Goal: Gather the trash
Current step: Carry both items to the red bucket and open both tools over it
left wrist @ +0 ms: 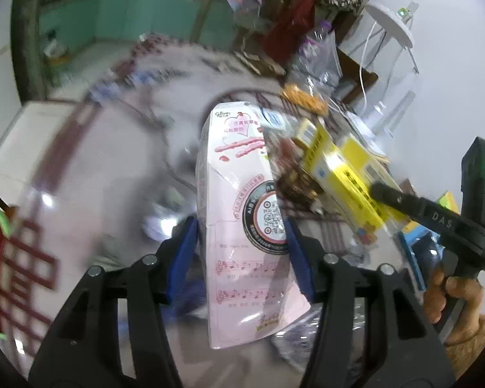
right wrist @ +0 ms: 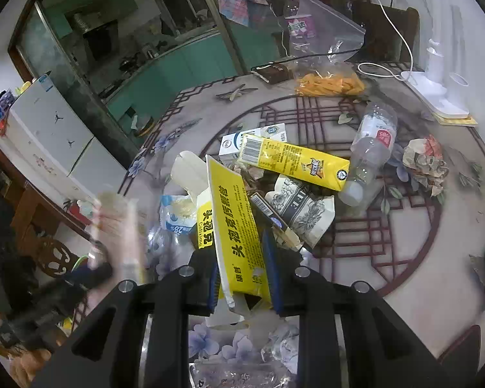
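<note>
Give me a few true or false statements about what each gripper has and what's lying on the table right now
1. The left gripper has a pink snack box between its fingers. True.
2. The right gripper is empty. False: it is shut on a yellow and white medicine box.
3. A clear plastic bottle lies on its side on the table. True.
4. The long yellow drink carton stands upright. False: it lies flat across a white and blue carton.
5. A clear bag holding orange snacks sits at the far side of the table. True.
6. The crumpled floral paper lies left of the bottle. False: it lies to the bottle's right.
</note>
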Tool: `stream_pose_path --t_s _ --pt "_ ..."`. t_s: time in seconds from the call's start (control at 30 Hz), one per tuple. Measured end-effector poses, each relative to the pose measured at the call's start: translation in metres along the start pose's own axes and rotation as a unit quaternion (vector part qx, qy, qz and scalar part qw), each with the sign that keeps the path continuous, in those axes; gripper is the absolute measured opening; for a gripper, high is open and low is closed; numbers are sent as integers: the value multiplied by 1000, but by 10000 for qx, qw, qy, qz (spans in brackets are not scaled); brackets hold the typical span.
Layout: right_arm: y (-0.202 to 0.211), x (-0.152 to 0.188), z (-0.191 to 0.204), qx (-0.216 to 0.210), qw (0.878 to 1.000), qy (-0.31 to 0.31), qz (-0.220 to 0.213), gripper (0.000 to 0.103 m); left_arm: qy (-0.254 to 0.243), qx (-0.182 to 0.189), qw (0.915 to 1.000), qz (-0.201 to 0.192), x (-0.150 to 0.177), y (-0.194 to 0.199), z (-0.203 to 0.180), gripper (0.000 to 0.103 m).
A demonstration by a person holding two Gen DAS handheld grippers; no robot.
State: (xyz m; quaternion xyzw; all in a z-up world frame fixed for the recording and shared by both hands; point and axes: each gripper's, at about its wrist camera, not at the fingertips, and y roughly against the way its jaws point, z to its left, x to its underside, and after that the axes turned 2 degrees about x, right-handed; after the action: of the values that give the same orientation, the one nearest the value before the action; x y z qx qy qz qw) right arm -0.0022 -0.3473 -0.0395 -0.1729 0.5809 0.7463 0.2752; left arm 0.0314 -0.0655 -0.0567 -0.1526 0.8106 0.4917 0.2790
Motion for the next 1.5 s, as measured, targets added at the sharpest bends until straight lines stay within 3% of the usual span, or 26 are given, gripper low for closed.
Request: stream_pose_path --t_s 0.33,0.67,1.07,1.5 --pt "9 1 10 254 9991 154 -297 23 334 -393 9975 -479 -4 68 65 53" --pt "-7 4 47 375 9980 497 -117 23 875 -330 9922 -830 1 124 113 53" --pt "-20 21 125 -499 9975 460 -190 23 1315 -676 9829 -1099 9 158 165 53" --pt "-37 30 193 -1030 9915 789 -36 23 1785 -1059 9701 -1262 21 185 213 53"
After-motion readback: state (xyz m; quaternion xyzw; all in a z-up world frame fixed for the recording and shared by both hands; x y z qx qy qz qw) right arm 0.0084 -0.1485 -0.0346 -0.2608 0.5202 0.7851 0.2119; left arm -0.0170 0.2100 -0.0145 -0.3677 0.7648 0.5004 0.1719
